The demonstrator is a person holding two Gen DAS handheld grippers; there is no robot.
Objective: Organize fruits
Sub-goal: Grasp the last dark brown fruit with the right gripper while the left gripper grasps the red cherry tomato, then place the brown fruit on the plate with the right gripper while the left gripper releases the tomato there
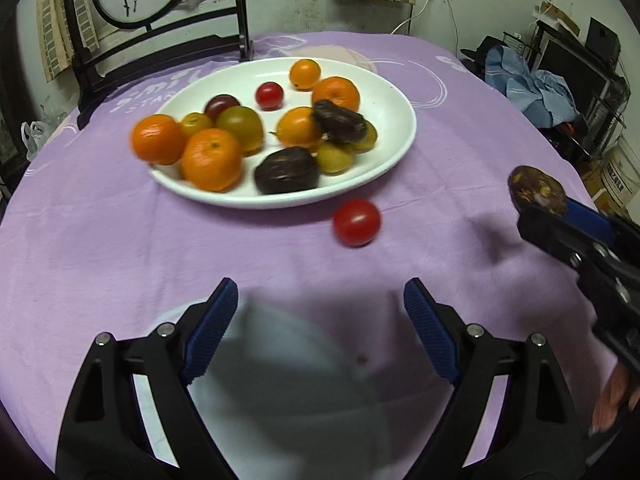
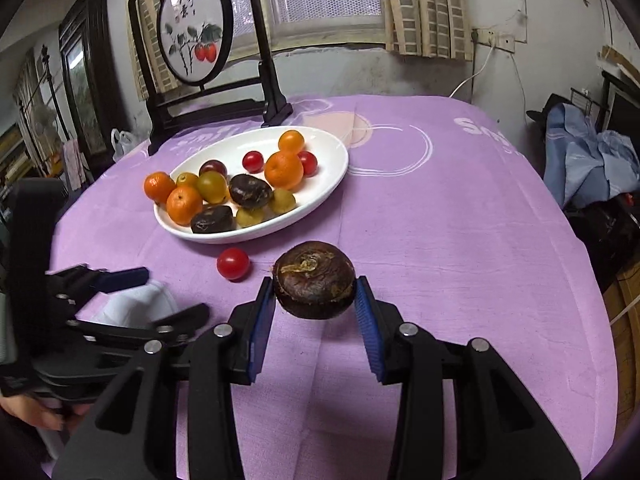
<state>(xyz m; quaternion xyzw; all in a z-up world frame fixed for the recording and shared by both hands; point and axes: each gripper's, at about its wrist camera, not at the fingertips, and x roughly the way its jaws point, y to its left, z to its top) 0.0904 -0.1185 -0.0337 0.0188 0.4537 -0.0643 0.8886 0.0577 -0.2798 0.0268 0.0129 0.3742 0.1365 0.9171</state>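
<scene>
The right gripper (image 2: 315,294) clamps a dark brown fruit (image 2: 314,279) above bare purple cloth (image 2: 460,240). The left gripper (image 1: 320,316) gapes wide, empty, over a white bowl (image 1: 280,360). Ahead lie a loose tomato (image 2: 233,263) and the fruit plate's (image 2: 320,196) rim.

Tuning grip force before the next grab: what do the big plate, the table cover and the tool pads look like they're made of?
Plate: seemingly glazed ceramic or melamine; smooth, glossy white, bright highlights on the rim.
Table cover: woven fabric, matte purple, with creases and a visible weave.
Pads on the left tool: probably rubber or soft plastic; blue, finely ribbed, mounted on hard black plastic arms.
</scene>
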